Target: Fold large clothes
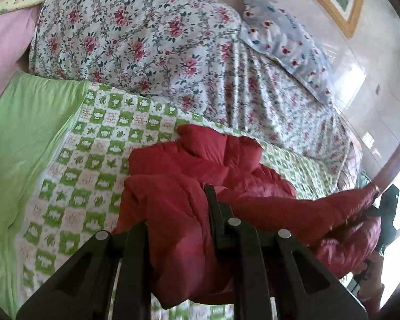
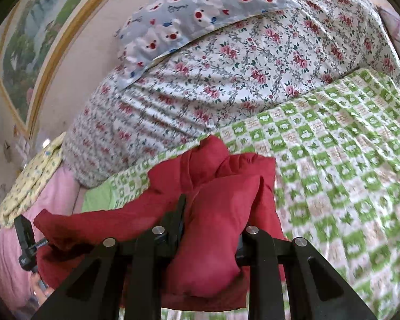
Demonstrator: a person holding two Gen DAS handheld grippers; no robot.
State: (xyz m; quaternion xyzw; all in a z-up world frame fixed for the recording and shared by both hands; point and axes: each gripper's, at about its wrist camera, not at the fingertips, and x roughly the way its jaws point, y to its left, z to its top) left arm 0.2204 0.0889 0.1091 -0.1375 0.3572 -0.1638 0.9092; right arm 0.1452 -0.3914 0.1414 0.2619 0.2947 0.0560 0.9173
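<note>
Left gripper (image 1: 178, 213) clamps red puffer jacket (image 1: 226, 165) edge; right gripper (image 2: 210, 213) pinches other edge, jaws near closed. Jacket bulk lies ahead on green checked quilt (image 2: 333, 146). Step: carrying fold over. Next: lay edges level, aligned, then release.

bed (image 1: 2, 42); green checked quilt (image 1: 98, 144); red jacket (image 1: 200, 165) on quilt

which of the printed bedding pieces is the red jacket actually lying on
The green-and-white checked quilt: the red jacket lies on it, while the pink-rose floral duvet and bear-print pillow sit behind.
</note>
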